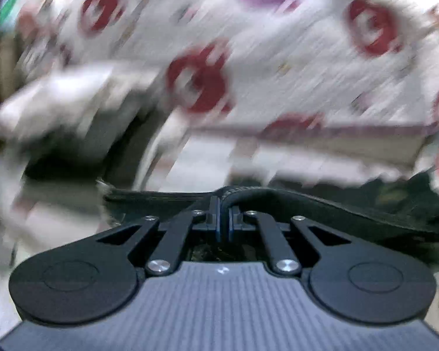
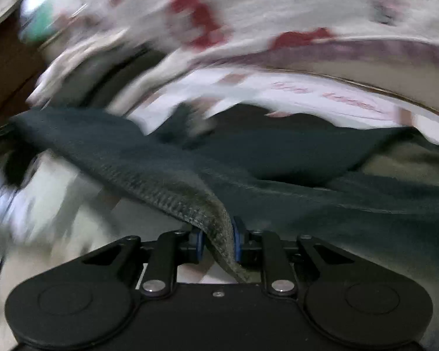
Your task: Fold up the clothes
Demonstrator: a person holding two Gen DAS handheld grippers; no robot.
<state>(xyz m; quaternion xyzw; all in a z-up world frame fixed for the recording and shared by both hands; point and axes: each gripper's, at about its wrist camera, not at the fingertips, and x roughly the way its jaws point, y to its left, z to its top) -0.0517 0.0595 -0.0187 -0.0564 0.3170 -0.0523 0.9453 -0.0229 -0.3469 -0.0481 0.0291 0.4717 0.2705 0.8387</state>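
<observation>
Both grippers pinch a dark garment's edge

The left gripper has its fingers narrowed on the dark garment, and the right gripper clamps its ribbed hem; the garment hangs between them before a blurred white sheet with red prints.

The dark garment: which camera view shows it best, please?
The right wrist view. There the dark garment spreads wide, and its ribbed hem sits clamped in the right gripper. The left wrist view shows only a thin dark edge pinched in the left gripper, before blurred patterned fabric.
</observation>
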